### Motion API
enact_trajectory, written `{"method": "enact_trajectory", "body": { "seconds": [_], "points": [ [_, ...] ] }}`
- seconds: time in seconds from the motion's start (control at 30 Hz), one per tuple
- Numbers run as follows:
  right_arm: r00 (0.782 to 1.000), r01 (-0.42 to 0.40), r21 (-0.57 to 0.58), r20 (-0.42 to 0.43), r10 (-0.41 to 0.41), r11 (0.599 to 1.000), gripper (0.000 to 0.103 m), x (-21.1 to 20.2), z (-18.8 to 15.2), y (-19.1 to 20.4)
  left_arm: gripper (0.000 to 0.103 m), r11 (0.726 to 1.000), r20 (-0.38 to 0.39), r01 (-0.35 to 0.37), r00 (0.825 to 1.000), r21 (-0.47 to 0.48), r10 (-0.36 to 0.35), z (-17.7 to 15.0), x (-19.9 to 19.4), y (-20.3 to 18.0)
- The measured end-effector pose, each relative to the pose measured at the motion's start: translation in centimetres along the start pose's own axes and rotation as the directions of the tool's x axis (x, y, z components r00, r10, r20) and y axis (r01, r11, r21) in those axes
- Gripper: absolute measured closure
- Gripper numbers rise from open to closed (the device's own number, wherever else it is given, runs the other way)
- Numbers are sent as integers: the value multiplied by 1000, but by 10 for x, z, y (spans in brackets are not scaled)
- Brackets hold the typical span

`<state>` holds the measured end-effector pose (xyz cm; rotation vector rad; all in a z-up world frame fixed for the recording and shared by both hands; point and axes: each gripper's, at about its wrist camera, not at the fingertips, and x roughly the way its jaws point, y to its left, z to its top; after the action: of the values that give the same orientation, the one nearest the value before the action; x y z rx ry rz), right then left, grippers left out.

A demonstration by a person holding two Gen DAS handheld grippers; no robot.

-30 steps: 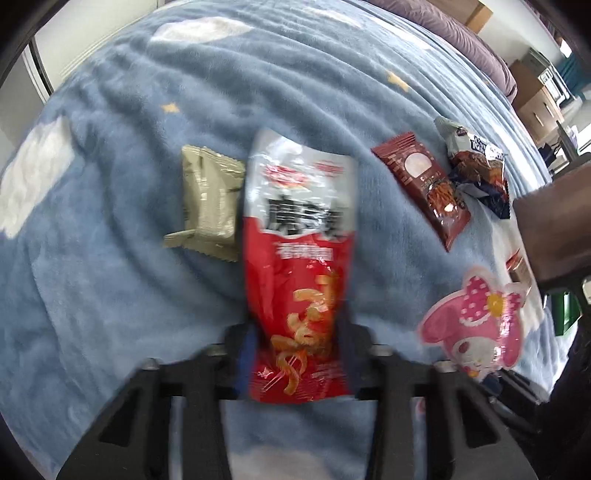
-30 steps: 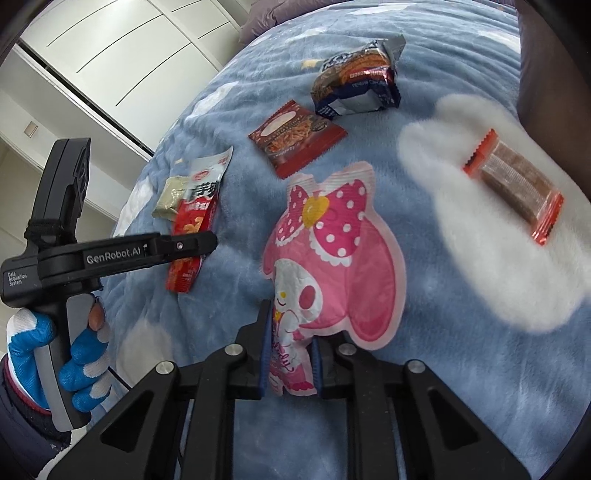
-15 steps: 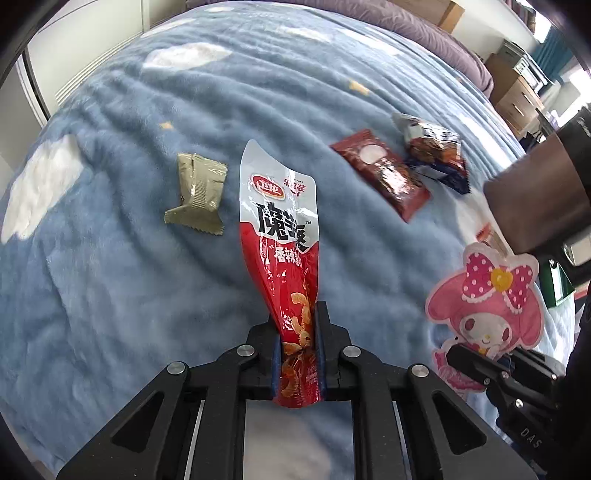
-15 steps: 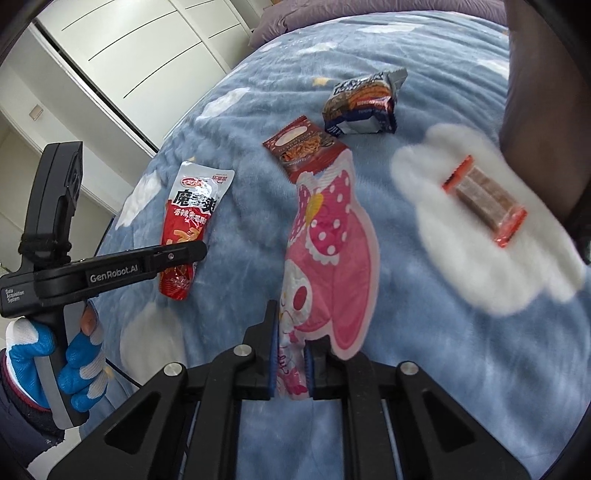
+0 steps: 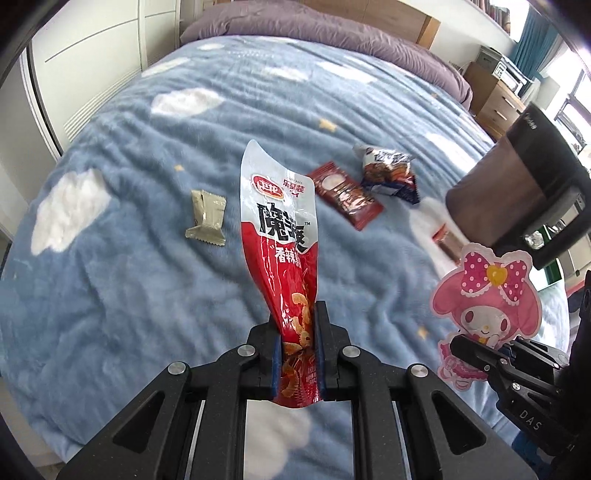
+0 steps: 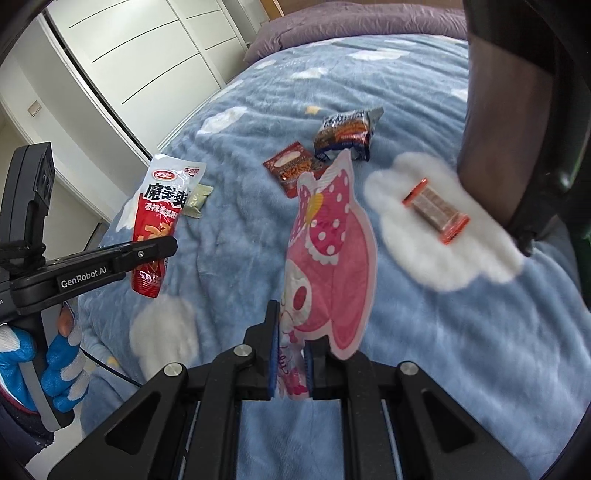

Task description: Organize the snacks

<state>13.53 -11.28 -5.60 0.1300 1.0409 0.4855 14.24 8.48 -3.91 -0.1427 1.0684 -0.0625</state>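
My left gripper [image 5: 298, 350] is shut on the bottom of a tall red and silver snack bag [image 5: 282, 236] and holds it upright above the blue blanket; the bag also shows in the right wrist view [image 6: 159, 218]. My right gripper [image 6: 290, 363] is shut on a pink cartoon-character pouch [image 6: 328, 266], lifted off the blanket; it also shows in the left wrist view [image 5: 484, 299]. On the blanket lie an olive packet [image 5: 207, 218], a dark red packet [image 5: 345, 194], a crumpled blue and orange bag [image 5: 389, 171] and an orange-ended bar [image 6: 436, 210].
The blue blanket with white clouds [image 5: 129, 295] covers the bed. A dark brown bag-like container [image 6: 506, 122] stands at the right edge. White wardrobe doors [image 6: 147, 55] are on the left, purple bedding [image 5: 332, 33] at the far end.
Both grippers have lifted their packets off the blanket and risen. The left jaws closed onto the red bag, which now stands upright. The pink pouch now hangs raised.
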Motion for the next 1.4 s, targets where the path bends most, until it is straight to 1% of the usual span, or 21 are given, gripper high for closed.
{"method": "enact_trajectory", "body": {
  "seconds": [0.37, 0.63, 1.03, 1.23, 1.4],
  "points": [
    [997, 56, -20, 52, -55, 998, 103, -45, -10, 17, 92, 1000, 42, 6, 999, -22, -5, -20, -38, 6],
    [991, 93, -21, 94, -91, 995, 103, -79, -23, 24, 92, 1000, 73, 21, 997, -5, -21, -39, -63, 1],
    [979, 111, -1, 174, -110, 994, 103, -127, -44, 21, 92, 998, 119, 31, 992, 53, -37, -61, -100, -28],
    [971, 116, 25, 205, -119, 993, 103, -147, -57, 8, 92, 995, 125, 32, 991, 99, -45, -68, -113, -46],
    [964, 132, 61, 225, -142, 989, 103, -164, -68, -8, 92, 990, 119, 43, 991, 138, -60, -71, -117, -66]
  ]
}}
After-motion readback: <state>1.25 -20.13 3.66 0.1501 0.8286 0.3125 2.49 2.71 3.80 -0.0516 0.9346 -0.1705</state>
